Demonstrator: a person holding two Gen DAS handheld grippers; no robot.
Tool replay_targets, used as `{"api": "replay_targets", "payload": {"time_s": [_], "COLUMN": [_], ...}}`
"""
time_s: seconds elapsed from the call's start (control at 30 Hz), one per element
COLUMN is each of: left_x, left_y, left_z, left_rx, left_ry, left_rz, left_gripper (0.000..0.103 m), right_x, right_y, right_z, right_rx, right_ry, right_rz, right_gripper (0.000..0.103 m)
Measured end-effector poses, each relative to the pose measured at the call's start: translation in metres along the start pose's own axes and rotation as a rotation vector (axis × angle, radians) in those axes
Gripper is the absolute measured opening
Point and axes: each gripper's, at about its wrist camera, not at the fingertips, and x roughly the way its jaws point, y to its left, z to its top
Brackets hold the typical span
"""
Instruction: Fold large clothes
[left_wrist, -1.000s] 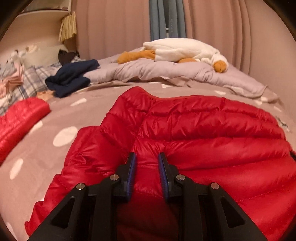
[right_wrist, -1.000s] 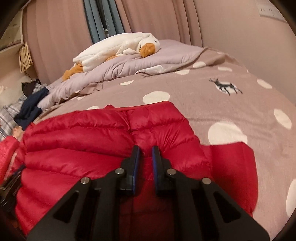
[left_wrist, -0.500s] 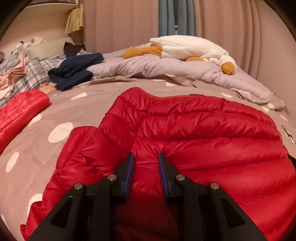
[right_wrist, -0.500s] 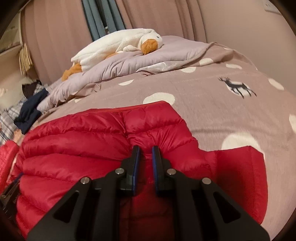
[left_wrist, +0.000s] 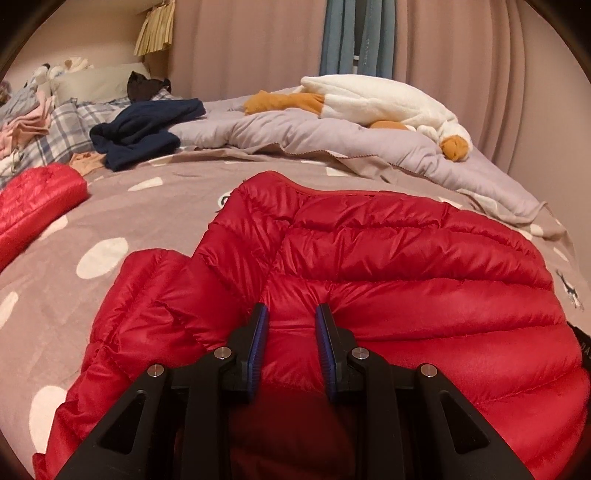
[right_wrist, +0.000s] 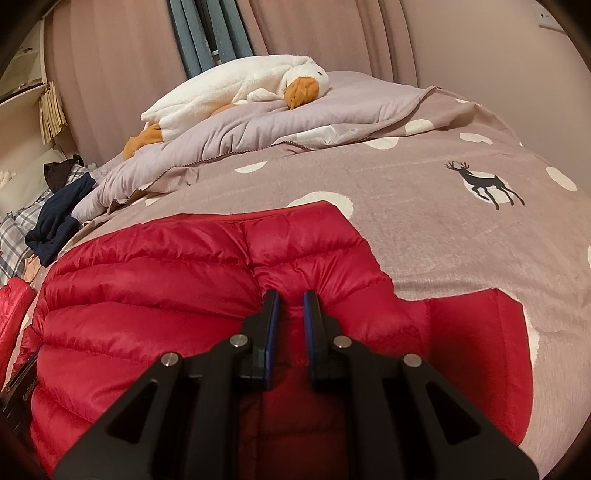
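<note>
red down jacket (left_wrist: 388, 266): 1 | second red padded piece (left_wrist: 33, 206): 1 | plush goose (left_wrist: 384, 99): 1 | navy garment (left_wrist: 144, 129): 1 | grey blanket (left_wrist: 332, 144): 1 | tools: 2

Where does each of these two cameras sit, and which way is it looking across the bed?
Left wrist view: rides on the left tool, looking along its two fingers, down over the red puffer jacket towards the curtains; only the tool shows.
Right wrist view: rides on the right tool, facing likewise, nearer the jacket's right side; only the tool shows.
Shared: the jacket, the plush goose, the dotted bedcover, the navy garment.
</note>
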Motion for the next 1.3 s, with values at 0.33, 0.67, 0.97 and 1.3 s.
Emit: {"api": "replay_targets", "payload": {"time_s": [0.33, 0.67, 0.97, 1.3], "left_x": [-0.002, -0.065, -0.101, -0.045], "left_y": [0.002, 0.044, 0.133, 0.127], "left_z": [0.002, 0.009, -0.007, -0.045], "left_rx": [-0.013, -0.101, -0.327, -0.455], "left_ry": [-0.006, -0.017, 0.009, 0.261], "left_rz": [-0.009, 0.004, 0.049, -0.334], "left_gripper": [0.026, 0.057, 0.084, 0.084], "right_x": [-0.009, -0.083, -0.105, -0.062], "right_y": [0.004, 0.032, 0.095, 0.092], "right_z": [-0.004, 0.004, -0.019, -0.054], "right_rx": [-0.010, -0.079, -0.188, -0.209], "right_ry": [-0.020, -0.065, -0.031, 0.055], "right_rz": [-0.037, -0.027, 0.040, -0.040], "right_gripper": [0.017, 0.071, 0.085, 0.088]}}
